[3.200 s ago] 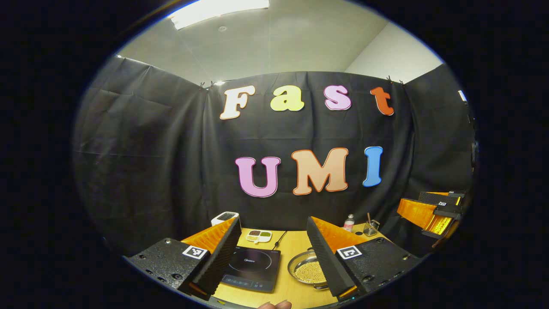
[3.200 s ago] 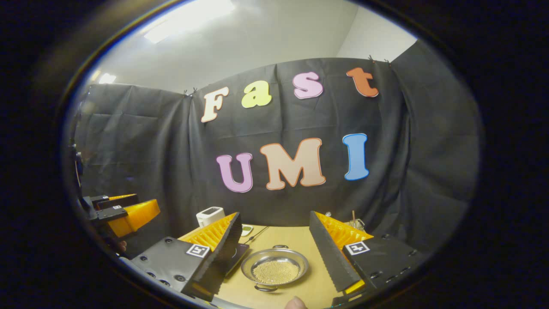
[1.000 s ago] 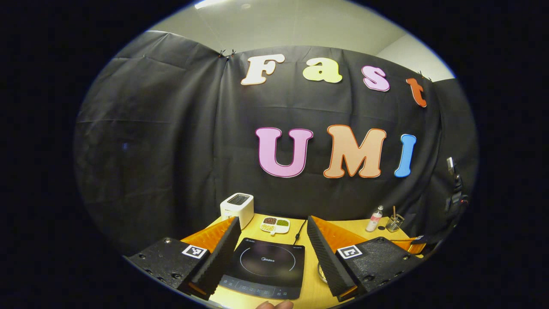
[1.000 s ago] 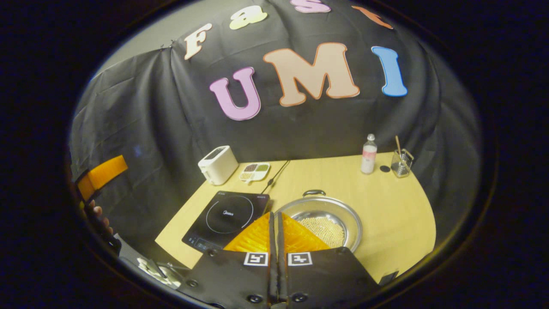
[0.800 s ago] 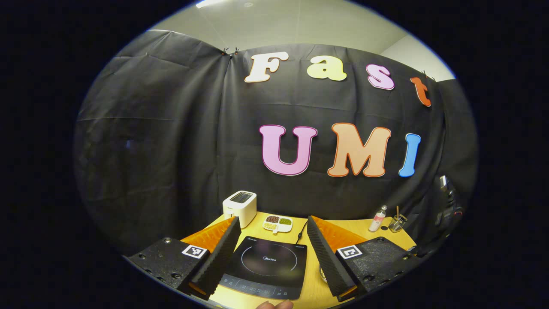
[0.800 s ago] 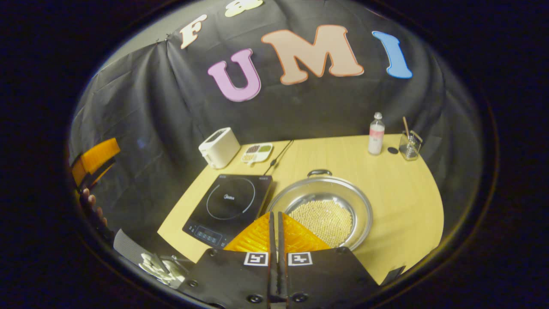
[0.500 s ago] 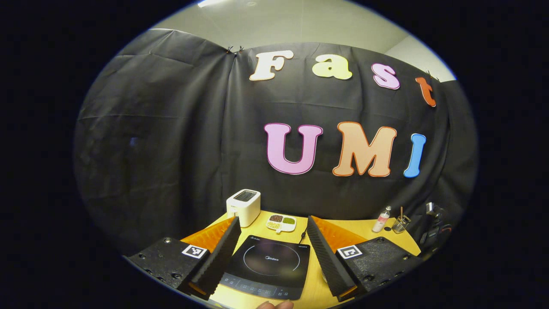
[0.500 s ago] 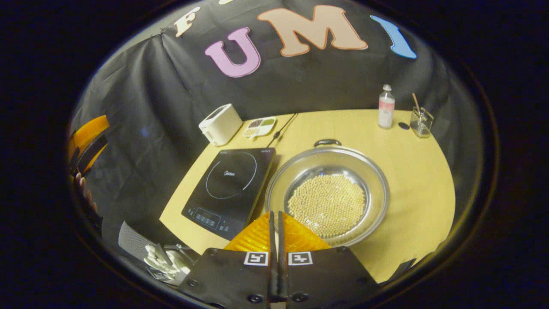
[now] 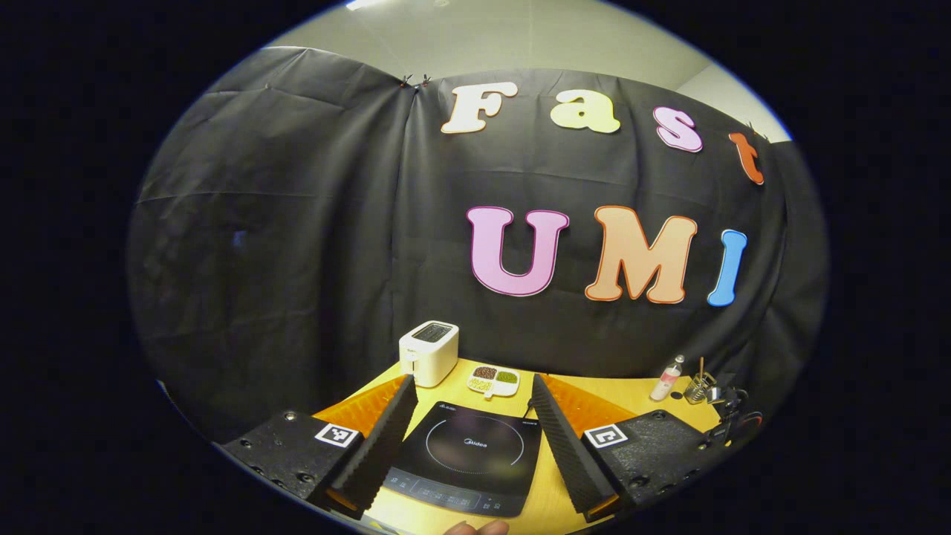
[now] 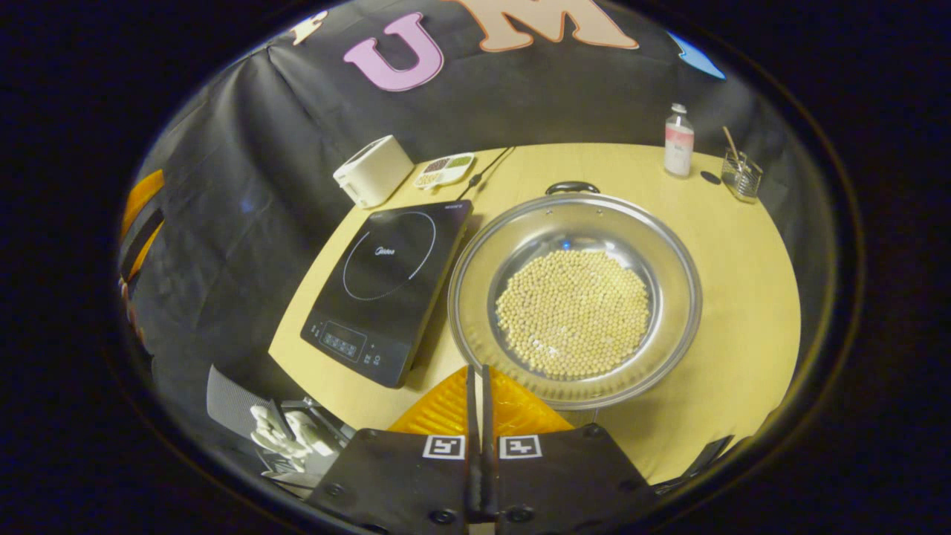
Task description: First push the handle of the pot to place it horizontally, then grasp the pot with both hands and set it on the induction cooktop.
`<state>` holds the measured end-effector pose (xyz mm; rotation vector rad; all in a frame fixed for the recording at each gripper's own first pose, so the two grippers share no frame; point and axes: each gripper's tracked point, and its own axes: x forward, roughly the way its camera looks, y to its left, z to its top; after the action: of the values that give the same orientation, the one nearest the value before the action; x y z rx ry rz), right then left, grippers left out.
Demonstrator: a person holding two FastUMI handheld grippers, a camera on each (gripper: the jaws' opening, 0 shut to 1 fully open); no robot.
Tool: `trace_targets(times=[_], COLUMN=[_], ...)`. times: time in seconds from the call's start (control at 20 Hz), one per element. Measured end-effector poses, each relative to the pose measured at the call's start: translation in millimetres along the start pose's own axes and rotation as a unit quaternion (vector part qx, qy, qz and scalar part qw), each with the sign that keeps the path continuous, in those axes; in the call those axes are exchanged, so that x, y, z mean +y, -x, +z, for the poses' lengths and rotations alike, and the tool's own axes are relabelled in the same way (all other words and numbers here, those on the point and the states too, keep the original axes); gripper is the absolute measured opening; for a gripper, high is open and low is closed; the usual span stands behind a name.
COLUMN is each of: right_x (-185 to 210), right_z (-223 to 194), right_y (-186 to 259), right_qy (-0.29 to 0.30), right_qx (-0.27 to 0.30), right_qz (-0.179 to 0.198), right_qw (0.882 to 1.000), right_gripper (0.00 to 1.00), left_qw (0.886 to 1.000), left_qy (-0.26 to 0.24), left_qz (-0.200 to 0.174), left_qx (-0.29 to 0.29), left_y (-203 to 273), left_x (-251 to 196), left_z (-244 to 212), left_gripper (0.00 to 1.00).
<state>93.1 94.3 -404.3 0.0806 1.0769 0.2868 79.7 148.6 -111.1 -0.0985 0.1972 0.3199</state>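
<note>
nearest in the right gripper view, the right gripper (image 10: 476,386) has its two fingers pressed together with nothing between them, its tip just at the near rim of the pot (image 10: 576,297). the pot is a wide shallow steel one with a layer of pale beans (image 10: 572,310) in the bottom, standing on the bench (image 10: 743,297) just right of the induction cooktop (image 10: 390,286), not on it. one dark handle (image 10: 572,187) shows at the pot's far rim.

over in the left gripper view, the left gripper (image 9: 469,438) is wide open and empty, held above the bench's near edge with the induction cooktop (image 9: 468,464) seen between its fingers. a fingertip (image 9: 475,527) shows at the bottom edge.

farther back, a white toaster (image 10: 371,171) and a small divided dish (image 10: 444,169) sit beyond the cooktop, with a cable (image 10: 487,172) running past them. at the far right of the bench stand a bottle (image 10: 679,151) and a glass (image 10: 741,176) with a stick in it.
</note>
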Motion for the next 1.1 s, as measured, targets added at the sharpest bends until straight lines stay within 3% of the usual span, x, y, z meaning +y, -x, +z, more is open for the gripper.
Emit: trace_targets(times=[0.35,0.4,0.45,0.5,0.7,0.75,0.85,1.0,1.1], right_x=[-13,-17,-16,-16,-23,-24,-29,-36,-44], right_z=[-45,-50,-54,-55,-56,-56,-55,-56,-56], right_y=[-24,-26,-26,-27,-26,-26,-27,-24,-24], right_qy=[0.006,0.012,0.006,-0.001,-0.015,-0.015,-0.019,-0.026,-0.028], right_qx=[0.061,0.071,0.075,0.076,0.074,0.073,0.071,0.071,0.068], right_qz=[-0.012,-0.017,-0.013,-0.013,-0.017,-0.019,-0.023,-0.03,-0.037], right_qw=[0.998,0.997,0.997,0.997,0.997,0.997,0.997,0.997,0.997], right_gripper=[0.03,0.0,0.03,0.0,0.03,0.0,0.0,0.03,0.02], left_qw=[1.0,1.0,1.0,1.0,1.0,1.0,1.0,1.0,1.0], left_qy=[0.002,0.003,0.003,0.003,0.0,0.001,0.002,0.0,0.001], left_qz=[0.009,0.01,0.01,0.01,0.008,0.008,0.007,0.002,0.001], left_qx=[0.004,0.005,0.006,0.006,0.004,0.005,0.005,0.006,0.006], left_y=[5,5,6,6,7,7,7,7,7], left_x=[6,6,7,7,7,7,7,3,2], left_z=[-4,-4,-5,-5,-5,-5,-5,-6,-6], left_gripper=[0.95,0.9,0.99,0.95,0.94,0.9,0.99,0.9,0.9])
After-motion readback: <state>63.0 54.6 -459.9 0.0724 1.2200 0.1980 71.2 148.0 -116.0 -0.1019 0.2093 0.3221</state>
